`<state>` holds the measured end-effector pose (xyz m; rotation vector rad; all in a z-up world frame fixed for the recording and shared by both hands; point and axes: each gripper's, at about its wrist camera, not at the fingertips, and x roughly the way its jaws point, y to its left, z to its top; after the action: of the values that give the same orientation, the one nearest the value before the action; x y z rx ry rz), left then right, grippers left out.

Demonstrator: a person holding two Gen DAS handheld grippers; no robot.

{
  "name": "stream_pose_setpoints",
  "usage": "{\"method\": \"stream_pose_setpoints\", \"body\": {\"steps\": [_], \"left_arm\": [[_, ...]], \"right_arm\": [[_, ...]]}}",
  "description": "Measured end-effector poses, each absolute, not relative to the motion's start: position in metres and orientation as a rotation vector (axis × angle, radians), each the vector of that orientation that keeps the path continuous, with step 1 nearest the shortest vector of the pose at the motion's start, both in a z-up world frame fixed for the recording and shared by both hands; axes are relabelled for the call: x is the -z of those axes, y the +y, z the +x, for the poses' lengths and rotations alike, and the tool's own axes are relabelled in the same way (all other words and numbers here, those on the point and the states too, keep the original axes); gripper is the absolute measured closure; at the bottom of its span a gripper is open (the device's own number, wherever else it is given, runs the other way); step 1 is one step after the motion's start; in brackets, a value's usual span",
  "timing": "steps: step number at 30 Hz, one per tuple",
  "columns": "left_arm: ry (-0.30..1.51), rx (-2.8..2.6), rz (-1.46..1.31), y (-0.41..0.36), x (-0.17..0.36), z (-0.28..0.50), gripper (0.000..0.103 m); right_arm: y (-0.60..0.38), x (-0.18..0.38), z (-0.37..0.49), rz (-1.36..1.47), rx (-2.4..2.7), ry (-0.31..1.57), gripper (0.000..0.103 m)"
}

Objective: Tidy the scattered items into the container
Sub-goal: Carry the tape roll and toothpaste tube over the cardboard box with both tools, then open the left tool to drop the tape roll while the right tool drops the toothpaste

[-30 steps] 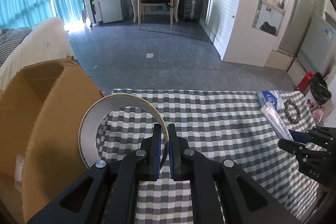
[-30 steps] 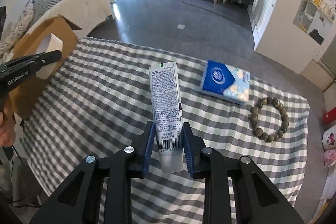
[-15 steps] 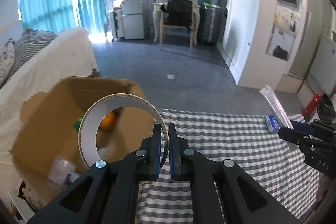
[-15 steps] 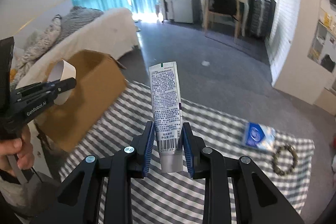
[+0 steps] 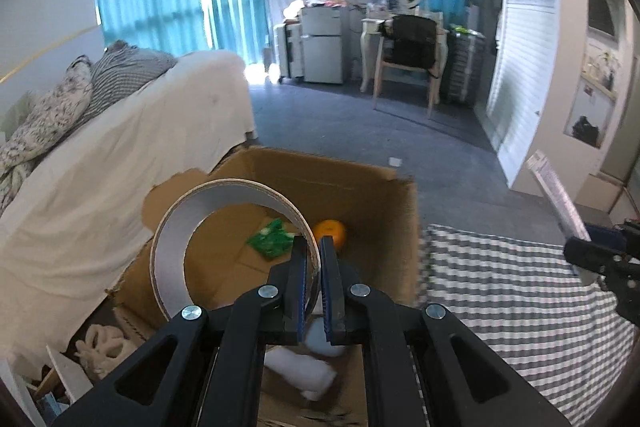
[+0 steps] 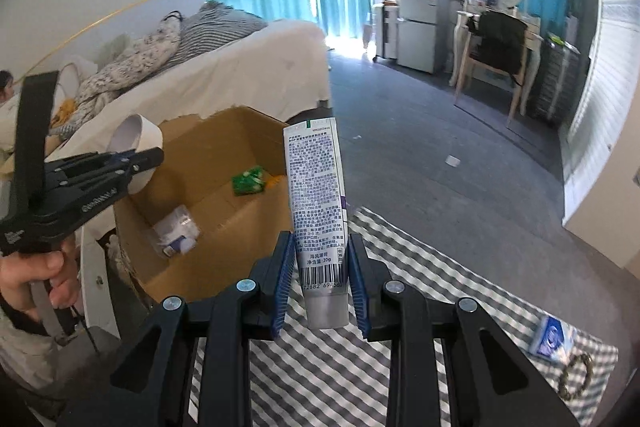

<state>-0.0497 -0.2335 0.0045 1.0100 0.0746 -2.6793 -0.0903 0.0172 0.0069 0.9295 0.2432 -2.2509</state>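
My left gripper (image 5: 313, 247) is shut on the rim of a roll of tape (image 5: 224, 219), a wide tan ring with a pale inner face, held in the air over the open cardboard box (image 5: 344, 183). Inside the box lie an orange (image 5: 330, 230), a green packet (image 5: 270, 239) and white wrapped things. My right gripper (image 6: 320, 251) is shut on the crimped end of a white toothpaste tube (image 6: 316, 187), which stands upright above the checked tablecloth (image 6: 400, 367) near the box (image 6: 216, 163). The left gripper (image 6: 140, 159) with its tape roll shows at the left of the right wrist view.
A blue tissue pack (image 6: 554, 337) and a bead bracelet (image 6: 576, 373) lie on the cloth at the far right. A bed with white cover (image 5: 120, 147) stands behind the box. A person's hand (image 6: 36, 279) grips the left tool. Grey floor, a chair and desk (image 5: 408, 55) lie beyond.
Both grippers have swung left and upward from over the table to the box, each still holding its item. The box's inside has come into view.
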Motion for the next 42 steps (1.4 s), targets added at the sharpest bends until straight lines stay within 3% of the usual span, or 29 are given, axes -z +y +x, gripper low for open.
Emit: {"method": "stream_pose_setpoints", "body": {"steps": [7, 10, 12, 14, 20, 42], "left_arm": [[0.094, 2.63, 1.025, -0.253, 0.009, -0.054, 0.094], [0.099, 2.613, 1.026, -0.256, 0.011, -0.058, 0.083], [0.1, 2.602, 1.02, -0.258, 0.012, -0.061, 0.054], [0.103, 2.598, 1.008, -0.262, 0.012, -0.061, 0.037], [0.077, 2.552, 0.973, -0.271, 0.011, -0.06, 0.001], [0.129, 2.469, 0.941, -0.305, 0.004, -0.036, 0.0]], "right_arm": [[-0.004, -0.004, -0.09, 0.924, 2.215, 0.255, 0.077], [-0.009, -0.004, -0.096, 0.922, 2.206, 0.255, 0.077], [-0.014, -0.003, -0.1, 0.921, 2.197, 0.258, 0.077], [-0.019, -0.002, -0.104, 0.922, 2.184, 0.258, 0.077], [-0.041, 0.004, -0.111, 0.924, 2.13, 0.268, 0.077], [-0.115, 0.021, -0.122, 0.906, 2.022, 0.316, 0.076]]}}
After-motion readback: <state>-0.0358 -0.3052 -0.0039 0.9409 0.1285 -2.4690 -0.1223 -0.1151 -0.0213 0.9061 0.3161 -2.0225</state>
